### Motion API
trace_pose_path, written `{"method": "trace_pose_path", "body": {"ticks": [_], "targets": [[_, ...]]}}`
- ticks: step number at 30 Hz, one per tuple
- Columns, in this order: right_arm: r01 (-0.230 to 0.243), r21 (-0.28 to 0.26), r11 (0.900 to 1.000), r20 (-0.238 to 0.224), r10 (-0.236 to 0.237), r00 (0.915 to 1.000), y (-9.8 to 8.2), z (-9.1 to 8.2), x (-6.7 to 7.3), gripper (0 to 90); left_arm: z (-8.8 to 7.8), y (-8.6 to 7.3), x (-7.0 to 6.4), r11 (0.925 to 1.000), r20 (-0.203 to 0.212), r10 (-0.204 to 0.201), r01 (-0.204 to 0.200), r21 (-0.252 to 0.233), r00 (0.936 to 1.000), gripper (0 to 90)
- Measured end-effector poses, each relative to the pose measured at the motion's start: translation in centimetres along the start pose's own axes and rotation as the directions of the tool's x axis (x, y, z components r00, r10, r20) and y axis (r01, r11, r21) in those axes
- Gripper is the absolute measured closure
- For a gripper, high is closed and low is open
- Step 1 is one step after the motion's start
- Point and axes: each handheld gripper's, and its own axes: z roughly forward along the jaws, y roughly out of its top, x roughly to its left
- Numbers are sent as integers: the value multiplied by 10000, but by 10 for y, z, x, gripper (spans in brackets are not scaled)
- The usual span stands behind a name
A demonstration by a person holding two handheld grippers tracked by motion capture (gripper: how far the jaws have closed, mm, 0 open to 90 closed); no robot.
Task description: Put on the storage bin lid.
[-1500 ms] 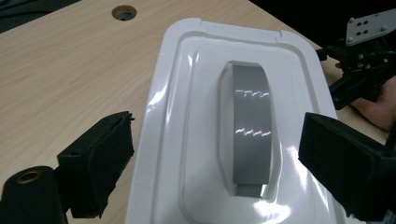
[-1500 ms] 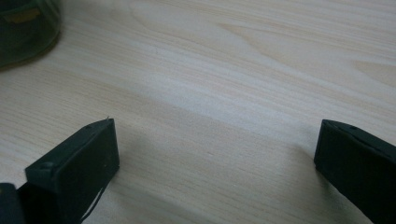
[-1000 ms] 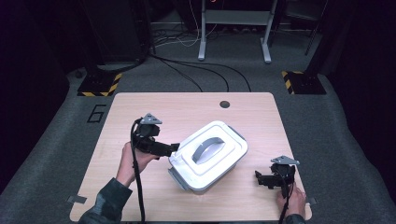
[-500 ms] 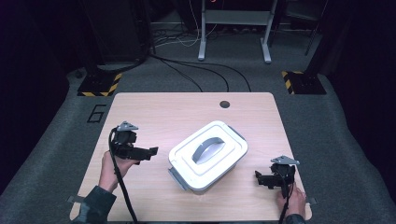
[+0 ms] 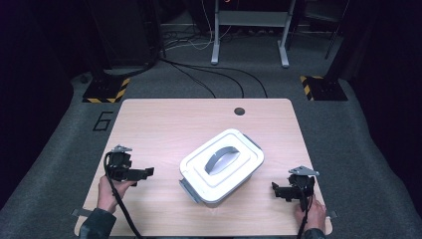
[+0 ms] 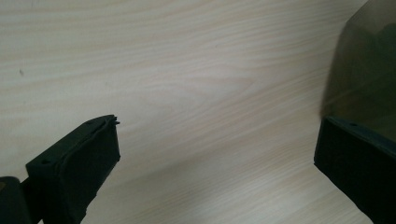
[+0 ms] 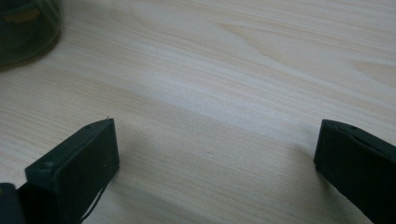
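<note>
We see a white lidded container (image 5: 221, 167) with a grey arched handle (image 5: 222, 160) on its lid, standing on the wooden table (image 5: 164, 124) between the two grippers, turned at an angle to the table's edges. Grey latches show at two of its ends, one toward the near left corner (image 5: 188, 191) and one at the far right.

The left gripper (image 5: 143, 172) lies to the container's left, apart from it, with its jaws pointing across toward the container's near left side. Its jaws stand wide, having just been opening, and nothing is between them; in the left gripper view we look past the two black jaws onto bare wood grain (image 6: 196, 93), with a dark, blurred shape (image 6: 369, 70) at the right edge above the right-hand jaw that we cannot identify with certainty. The person's left hand (image 5: 107, 191) grips the body of this gripper low over the tabletop, and its black cable (image 5: 122, 211) trails back toward the near edge.

The right gripper (image 5: 275, 190) sits to the container's right, near the table's near right corner, also apart from the container, jaws aimed toward it. Its jaws are spread wide with nothing in them; the right gripper view shows plain wood between them and a dark rounded blur (image 7: 25, 28) in the upper left corner. The right hand (image 5: 308, 215) holds it from behind, a grey three-cornered plate (image 5: 303, 171) on top.

Beyond the left gripper, a small dark hole (image 5: 239, 111) marks the table's far edge.
</note>
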Motion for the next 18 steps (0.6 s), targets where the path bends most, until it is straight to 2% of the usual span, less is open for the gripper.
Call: {"method": "trace_pose_path", "body": {"ticks": [4, 11, 15, 18], "targets": [[12, 8, 10000, -25, -12, 10000, 0, 0, 0, 0, 9, -19, 14, 9990, -103, -399, 401, 184, 9992, 2], [-26, 0, 10000, -13, 26, 10000, 0, 0, 0, 0, 21, -45, 29, 9937, -360, -1122, 1122, -8, 9930, 1], [6, 7, 10000, -24, -6, 10000, 0, 0, 0, 0, 26, -58, 35, 9941, -867, -1078, 1065, -190, 9904, 0], [5, 9, 10000, -25, -5, 10000, 0, 0, 0, 0, 28, -66, 37, 9967, -1296, -782, 746, -320, 9885, 0]]}}
